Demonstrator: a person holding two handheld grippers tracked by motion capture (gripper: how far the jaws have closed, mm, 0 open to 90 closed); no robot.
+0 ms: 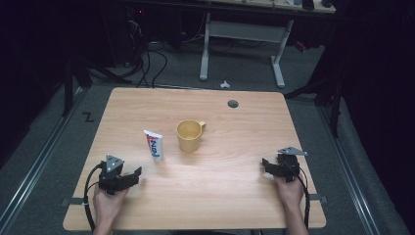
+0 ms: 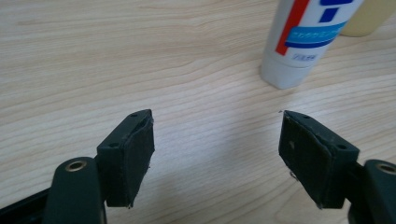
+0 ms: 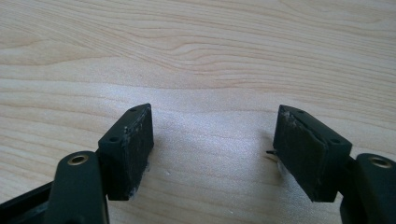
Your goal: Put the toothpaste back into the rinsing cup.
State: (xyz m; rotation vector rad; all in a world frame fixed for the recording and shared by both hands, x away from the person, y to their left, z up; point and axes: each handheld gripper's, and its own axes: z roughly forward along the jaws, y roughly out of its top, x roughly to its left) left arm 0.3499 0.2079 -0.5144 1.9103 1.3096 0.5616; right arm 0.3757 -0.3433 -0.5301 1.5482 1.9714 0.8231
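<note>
The left gripper [image 1: 128, 176] rests low over the wooden table [image 1: 230, 196], jaws spread wide with nothing between them; just ahead of it and a little to its right stands a white toothpaste tube [image 2: 303, 39] — upright on its cap; beyond the tube, farther right, sits a yellow mug [image 1: 190, 135], near but apart. The right gripper [image 3: 212, 149] — well apart from both — also gapes wide, bare wood between its pads [image 3: 135, 149].

The wooden table [image 1: 244, 196] stood on grey carpet [image 1: 44, 147] in a dim room. Behind it were a white-legged desk [image 1: 279, 63] and tangled black cables [image 1: 147, 63].
</note>
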